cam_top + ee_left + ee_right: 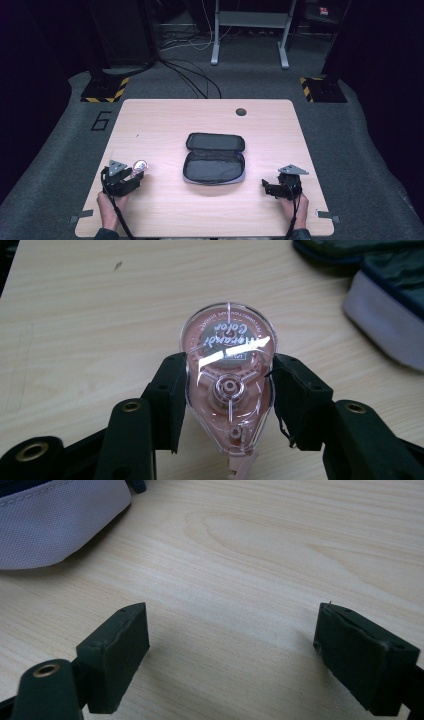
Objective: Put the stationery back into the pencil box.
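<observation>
the left tool [227,405] pinches a pink tape dispenser [228,380] between its pads, just above the surface [165,120]. the right tool [232,655] is spread with nothing in it. the open pouch [215,159] lies between them.

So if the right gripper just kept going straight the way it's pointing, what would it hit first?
Most likely the open pencil case. The right gripper points across the table toward it, its fingers open and empty over bare wood. Depth is hard to judge, so it might only clip the case's near edge.
</observation>
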`<state>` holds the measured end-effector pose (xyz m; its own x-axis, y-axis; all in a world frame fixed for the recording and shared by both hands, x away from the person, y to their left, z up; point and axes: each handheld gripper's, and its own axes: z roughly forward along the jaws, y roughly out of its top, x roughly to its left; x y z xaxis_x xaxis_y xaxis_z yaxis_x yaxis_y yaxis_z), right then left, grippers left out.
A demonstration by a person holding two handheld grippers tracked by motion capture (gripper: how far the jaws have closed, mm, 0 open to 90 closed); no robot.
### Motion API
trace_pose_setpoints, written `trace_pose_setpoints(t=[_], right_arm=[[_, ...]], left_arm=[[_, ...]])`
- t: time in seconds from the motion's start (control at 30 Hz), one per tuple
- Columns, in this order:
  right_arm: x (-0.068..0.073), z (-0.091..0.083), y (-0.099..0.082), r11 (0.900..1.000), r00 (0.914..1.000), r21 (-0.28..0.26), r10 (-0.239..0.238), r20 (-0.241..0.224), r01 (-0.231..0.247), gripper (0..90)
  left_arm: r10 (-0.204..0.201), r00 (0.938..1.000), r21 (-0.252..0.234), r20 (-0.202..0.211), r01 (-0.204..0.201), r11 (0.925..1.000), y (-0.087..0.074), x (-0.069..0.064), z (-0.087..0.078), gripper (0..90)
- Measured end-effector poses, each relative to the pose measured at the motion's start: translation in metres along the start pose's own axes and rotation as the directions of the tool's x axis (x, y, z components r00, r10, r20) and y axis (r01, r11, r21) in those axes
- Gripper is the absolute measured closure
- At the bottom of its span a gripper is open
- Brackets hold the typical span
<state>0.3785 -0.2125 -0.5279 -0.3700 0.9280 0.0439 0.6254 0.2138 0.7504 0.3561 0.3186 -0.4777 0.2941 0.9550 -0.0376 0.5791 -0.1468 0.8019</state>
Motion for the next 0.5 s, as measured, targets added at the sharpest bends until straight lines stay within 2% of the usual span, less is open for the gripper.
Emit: trace_pose_setpoints(t=[0.27,0.5], right_arm=[[0.0,0.0,0.0,1.0,1.0,0.005,-0.005,0.002,0.005,14.1],[0.001,0.001,0.0,0.9998,0.9998,0.003,-0.019,0.011,0.019,14.2]], left_arm=[[0.079,0.9956,-0.021,0.05,-0.078,0.9967,0.03,-0.026,-0.004,49.9],[0.135,0.9865,-0.03,0.092,-0.133,0.9906,0.05,-0.045,-0.001,49.9]])
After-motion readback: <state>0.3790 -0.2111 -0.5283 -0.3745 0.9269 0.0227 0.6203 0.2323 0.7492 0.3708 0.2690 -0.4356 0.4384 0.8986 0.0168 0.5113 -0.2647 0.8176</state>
